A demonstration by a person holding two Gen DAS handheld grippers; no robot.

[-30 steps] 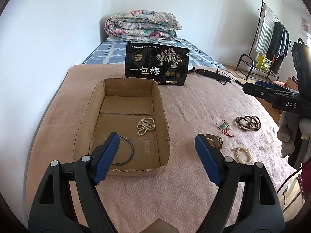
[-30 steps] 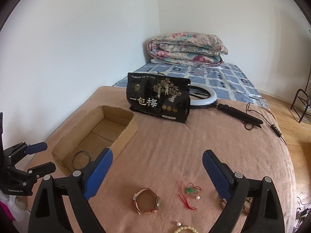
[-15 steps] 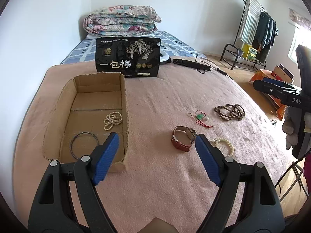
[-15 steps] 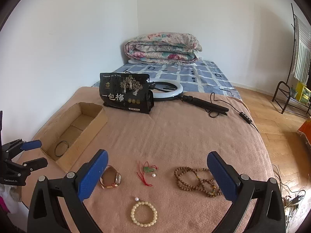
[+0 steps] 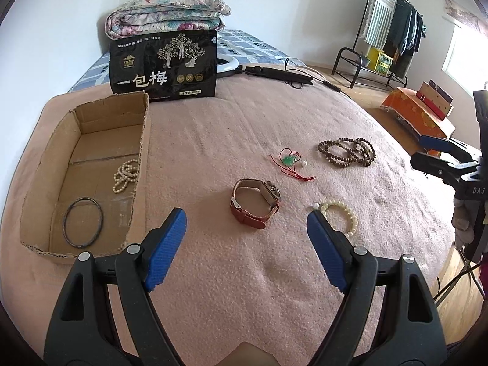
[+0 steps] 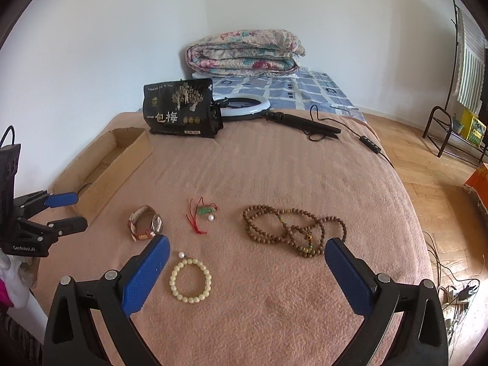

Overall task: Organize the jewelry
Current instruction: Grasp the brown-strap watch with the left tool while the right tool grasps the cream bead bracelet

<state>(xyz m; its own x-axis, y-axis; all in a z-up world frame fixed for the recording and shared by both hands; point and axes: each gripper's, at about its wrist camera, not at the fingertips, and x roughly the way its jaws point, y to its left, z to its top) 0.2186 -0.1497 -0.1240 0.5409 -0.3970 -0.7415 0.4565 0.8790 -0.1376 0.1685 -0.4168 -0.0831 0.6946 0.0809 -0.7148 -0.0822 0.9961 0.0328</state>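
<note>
The left tool [image 5: 245,231] hangs above the near part of the bed with its blue pads spread wide and nothing between them; the brown-strapped watch [image 5: 255,202] lies on the pink blanket [image 5: 244,128] just beyond the gap. The right tool [image 6: 245,257] is equally wide open and empty, poised over the near right of the blanket, with the cream bead bracelet [image 6: 190,280] lying just inside its left pad and a loose white pearl [image 6: 182,255] beside that bracelet.

Further out, the long brown bead necklace [image 6: 292,228] lies in loops near the right tool's right pad. Between it and the watch [image 6: 145,223] sits a small green pendant on red cord [image 6: 202,213], with another white bead close to it. None of these pieces touch each other.

On the left side of the bed stands a shallow cardboard box [image 5: 138,164], open at the top. Inside it lie a thin dark bangle [image 5: 83,226] at the near end and a bunched pearl strand [image 5: 125,174] against the right wall, apart from each other.

Behind the box a black snack bag [image 5: 164,65] with white Chinese lettering stands upright. A ring light [image 6: 245,106] with its dark handle and cable lies just right of the bag, and a folded floral quilt [image 6: 244,53] rests at the far end against the wall.
</note>
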